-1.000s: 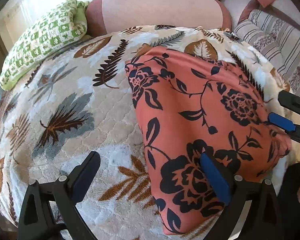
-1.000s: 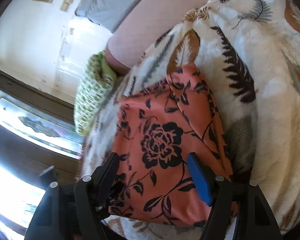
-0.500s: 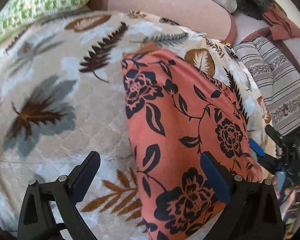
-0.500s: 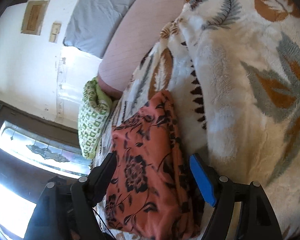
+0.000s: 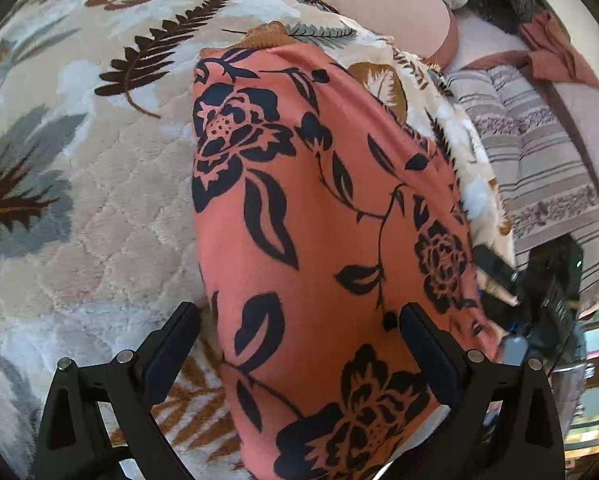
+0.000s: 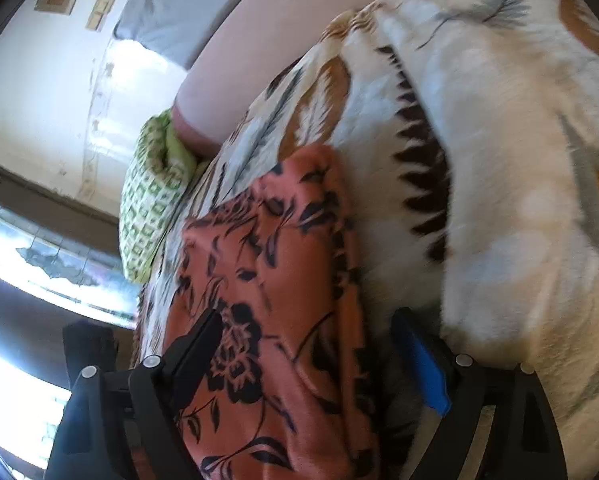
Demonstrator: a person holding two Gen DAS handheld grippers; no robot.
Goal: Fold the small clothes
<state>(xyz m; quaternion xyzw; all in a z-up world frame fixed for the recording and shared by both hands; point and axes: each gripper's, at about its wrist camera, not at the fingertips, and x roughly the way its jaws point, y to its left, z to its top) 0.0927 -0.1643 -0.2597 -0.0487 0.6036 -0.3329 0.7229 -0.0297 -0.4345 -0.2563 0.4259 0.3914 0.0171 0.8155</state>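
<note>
Quilted plush leaf blanket | smooth folded coral floral garment | left tool wide | right tool opening, astride garment

You see a coral garment printed with navy roses, a cream blanket patterned in brown and grey leaves, a green-checked pillow, and a grey-striped cushion.

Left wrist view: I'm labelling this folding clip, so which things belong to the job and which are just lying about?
Job:
orange floral garment
left hand-held gripper
right hand-held gripper, jaws opening

Lying about:
leaf-print blanket
green patterned pillow
striped cushion
</note>
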